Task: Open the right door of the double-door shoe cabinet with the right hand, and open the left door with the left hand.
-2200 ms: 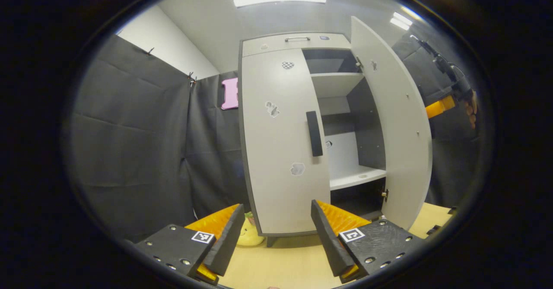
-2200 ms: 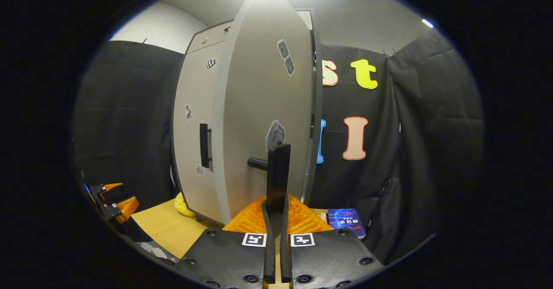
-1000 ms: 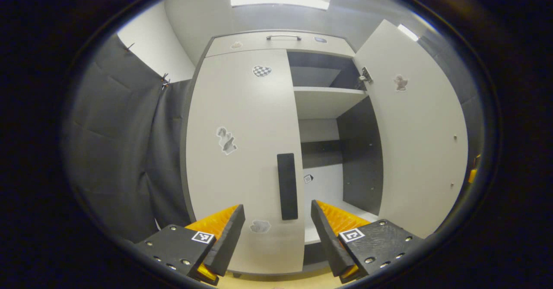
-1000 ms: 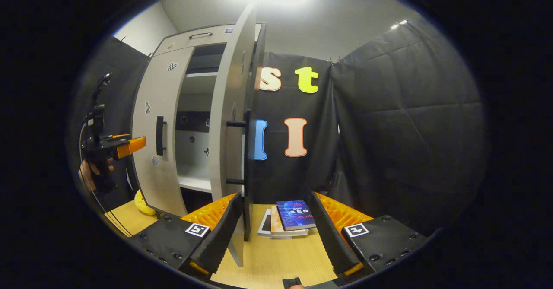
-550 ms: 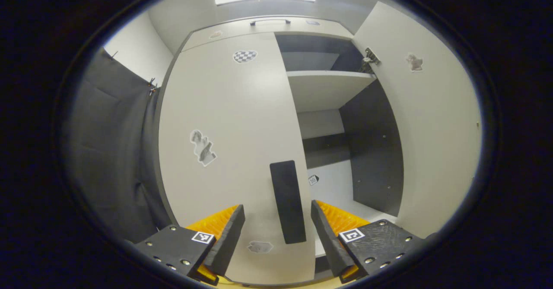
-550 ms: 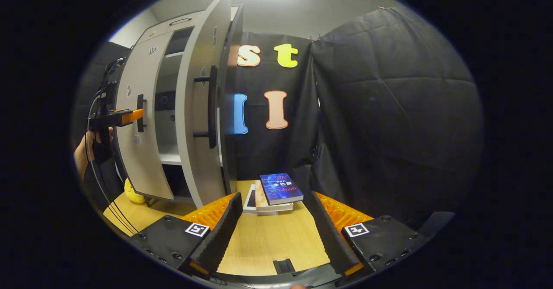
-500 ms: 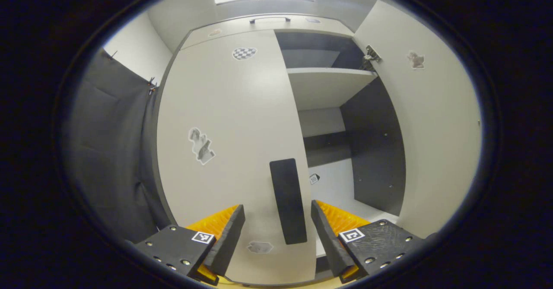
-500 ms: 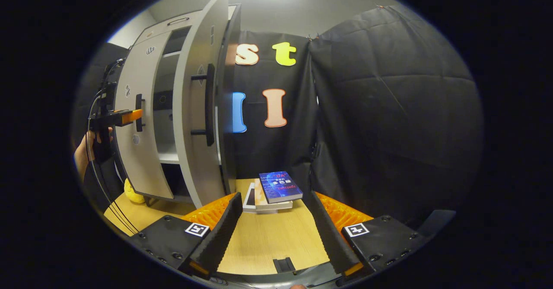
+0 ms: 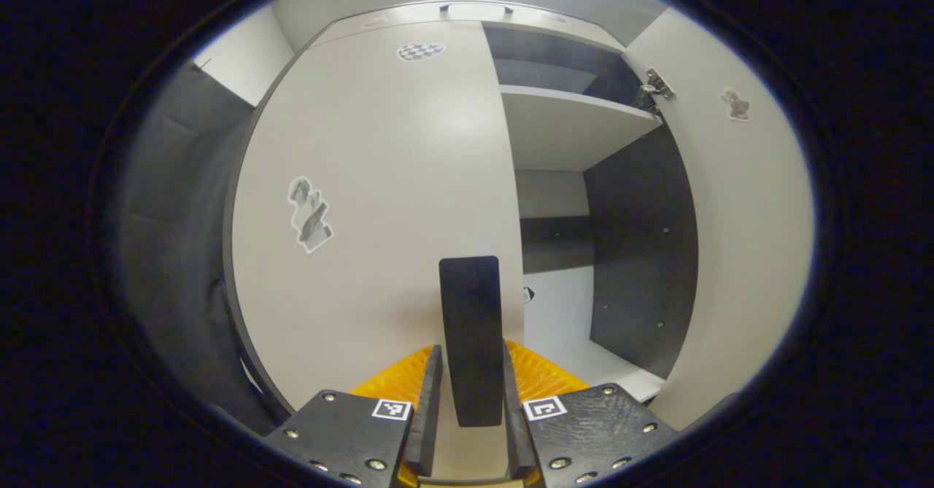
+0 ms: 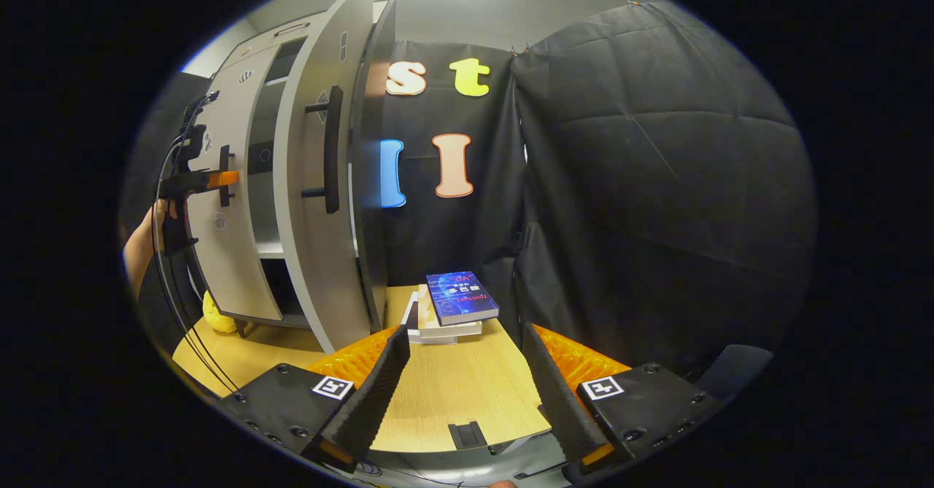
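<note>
Now left gripper (image 9: 467,400) clamped on left door handle (image 9: 471,338), right gripper (image 10: 467,378) jaws apart, book (image 10: 461,297) title unreadable.

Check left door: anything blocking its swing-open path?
Nothing visible does. The left hand-held gripper has its fingers either side of the left door's black handle; the left door is closed. In the right gripper view, only bare wooden floor lies before the door; a yellow object sits beside its base.

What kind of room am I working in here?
Likely a staged booth, not a home: black cloth walls, a white cabinet standing on a wooden floor, and books stacked beside it.
</note>
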`<action>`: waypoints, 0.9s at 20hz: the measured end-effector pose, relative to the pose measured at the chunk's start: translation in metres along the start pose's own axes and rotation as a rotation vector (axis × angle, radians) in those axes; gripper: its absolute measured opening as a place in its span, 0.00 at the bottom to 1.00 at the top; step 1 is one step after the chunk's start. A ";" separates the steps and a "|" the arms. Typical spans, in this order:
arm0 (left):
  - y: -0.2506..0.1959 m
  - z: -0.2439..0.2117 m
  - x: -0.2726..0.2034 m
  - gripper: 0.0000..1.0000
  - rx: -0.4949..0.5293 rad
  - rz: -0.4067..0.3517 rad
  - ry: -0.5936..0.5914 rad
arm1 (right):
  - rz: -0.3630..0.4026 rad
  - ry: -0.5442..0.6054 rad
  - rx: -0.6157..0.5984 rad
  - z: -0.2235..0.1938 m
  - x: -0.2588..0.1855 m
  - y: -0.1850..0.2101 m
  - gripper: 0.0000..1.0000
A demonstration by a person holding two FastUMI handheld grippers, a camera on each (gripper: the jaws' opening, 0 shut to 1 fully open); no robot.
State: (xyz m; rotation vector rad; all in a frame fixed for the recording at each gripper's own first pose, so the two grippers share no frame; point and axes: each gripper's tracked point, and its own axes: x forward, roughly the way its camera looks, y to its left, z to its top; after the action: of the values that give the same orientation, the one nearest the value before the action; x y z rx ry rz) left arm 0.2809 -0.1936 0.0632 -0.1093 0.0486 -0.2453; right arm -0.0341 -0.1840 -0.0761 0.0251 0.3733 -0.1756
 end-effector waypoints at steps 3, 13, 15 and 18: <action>0.002 -0.006 0.006 0.28 0.026 0.005 0.026 | 0.008 -0.007 0.000 0.003 0.001 -0.002 0.98; 0.004 -0.009 -0.010 0.11 0.010 -0.064 0.071 | 0.063 -0.051 0.001 0.020 0.007 0.013 0.98; 0.005 -0.008 -0.014 0.09 0.012 -0.072 0.079 | 0.074 -0.062 0.005 0.024 0.007 0.018 0.97; 0.010 -0.011 -0.024 0.11 0.003 -0.084 0.079 | 0.093 -0.083 0.009 0.029 0.005 0.029 0.97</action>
State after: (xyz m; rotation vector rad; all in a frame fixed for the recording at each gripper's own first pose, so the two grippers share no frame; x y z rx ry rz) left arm 0.2592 -0.1793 0.0525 -0.0985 0.1223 -0.3337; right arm -0.0140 -0.1579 -0.0509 0.0441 0.2880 -0.0859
